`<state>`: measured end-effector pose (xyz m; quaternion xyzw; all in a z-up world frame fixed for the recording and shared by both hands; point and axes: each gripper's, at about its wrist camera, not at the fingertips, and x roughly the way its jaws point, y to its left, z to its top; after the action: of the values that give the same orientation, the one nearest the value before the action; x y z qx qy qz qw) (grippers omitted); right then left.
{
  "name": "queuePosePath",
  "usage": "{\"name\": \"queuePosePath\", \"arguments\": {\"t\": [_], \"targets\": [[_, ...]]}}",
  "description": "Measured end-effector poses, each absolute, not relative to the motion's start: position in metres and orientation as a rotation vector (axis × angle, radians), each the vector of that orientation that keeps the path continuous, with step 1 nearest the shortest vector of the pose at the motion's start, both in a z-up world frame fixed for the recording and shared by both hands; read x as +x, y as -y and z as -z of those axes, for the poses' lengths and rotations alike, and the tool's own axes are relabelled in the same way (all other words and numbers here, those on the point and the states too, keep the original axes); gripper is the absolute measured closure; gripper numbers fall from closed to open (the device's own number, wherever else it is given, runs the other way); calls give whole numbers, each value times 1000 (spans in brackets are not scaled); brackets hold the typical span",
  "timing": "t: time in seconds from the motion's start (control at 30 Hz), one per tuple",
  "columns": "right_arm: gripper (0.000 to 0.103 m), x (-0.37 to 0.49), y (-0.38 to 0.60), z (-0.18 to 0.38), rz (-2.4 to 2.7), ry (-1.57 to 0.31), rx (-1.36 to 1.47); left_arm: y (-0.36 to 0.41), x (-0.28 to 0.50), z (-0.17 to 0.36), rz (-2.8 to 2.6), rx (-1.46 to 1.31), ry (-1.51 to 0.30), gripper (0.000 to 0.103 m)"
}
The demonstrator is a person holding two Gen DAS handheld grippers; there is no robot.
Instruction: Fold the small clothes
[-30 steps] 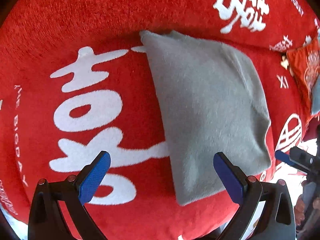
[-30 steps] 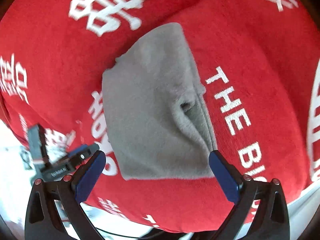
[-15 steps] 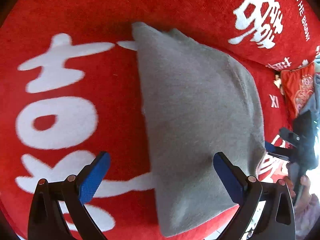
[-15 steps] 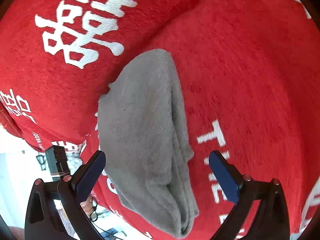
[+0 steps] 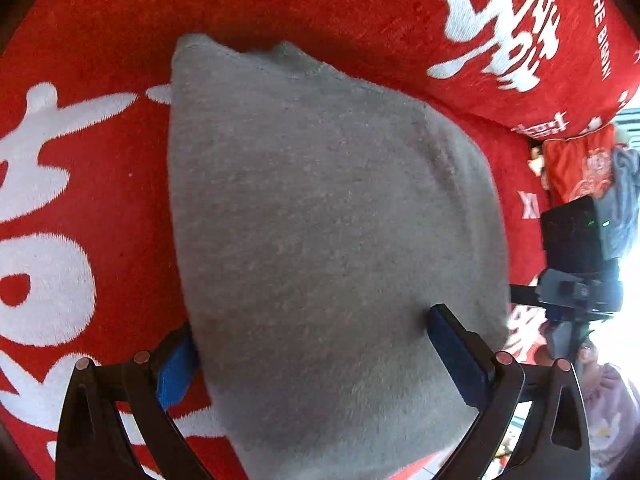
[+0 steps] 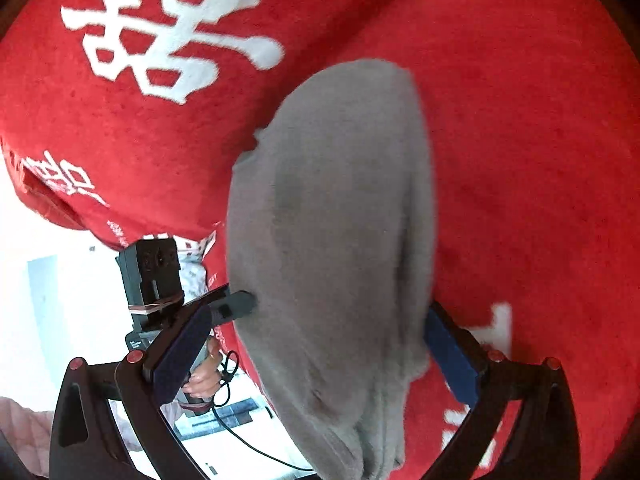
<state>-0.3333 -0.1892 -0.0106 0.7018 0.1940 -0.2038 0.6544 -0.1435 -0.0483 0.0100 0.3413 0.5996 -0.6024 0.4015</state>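
Cloth, gray and already folded, lies on the red blanket. Both claws reach around its near edge, the left claw and the right claw, each wide apart and not pinching. Next they should close gently and fold again.

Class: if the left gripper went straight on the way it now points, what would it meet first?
The grey cloth. The left gripper has its jaws open around its near end, so it seems already at the fabric; the red cover lies beneath.

Left gripper and right gripper both hold jaws spread wide.
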Motion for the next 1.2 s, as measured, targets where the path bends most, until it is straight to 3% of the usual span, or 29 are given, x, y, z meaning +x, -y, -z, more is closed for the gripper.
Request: {"name": "queuePosePath", "arguments": {"t": [0.13,0.23,0.27,0.3,0.37,0.53,0.9,1.2], "targets": [[0,-321,194,13,471,-414,1588,45,-147,-13,1511,873,-1470,3],[5,-321,193,12,505,-399,1623,42,-145,-20,1496,870,-1440,23],[27,-320,190,14,520,-414,1643,41,-145,-24,1498,868,-1426,33],[56,-323,187,15,547,-453,1643,39,-145,-28,1504,871,-1408,41],[69,-324,186,15,565,-470,1627,36,-144,-36,1524,881,-1380,50],[72,-321,176,-1,524,-370,1639,27,-137,-55,1560,871,-1362,57],[72,-297,141,-46,412,-313,1635,-30,-107,-95,1542,828,-1365,57],[72,-273,132,-36,388,-365,1663,-68,-80,-68,1438,871,-1377,57]]}}
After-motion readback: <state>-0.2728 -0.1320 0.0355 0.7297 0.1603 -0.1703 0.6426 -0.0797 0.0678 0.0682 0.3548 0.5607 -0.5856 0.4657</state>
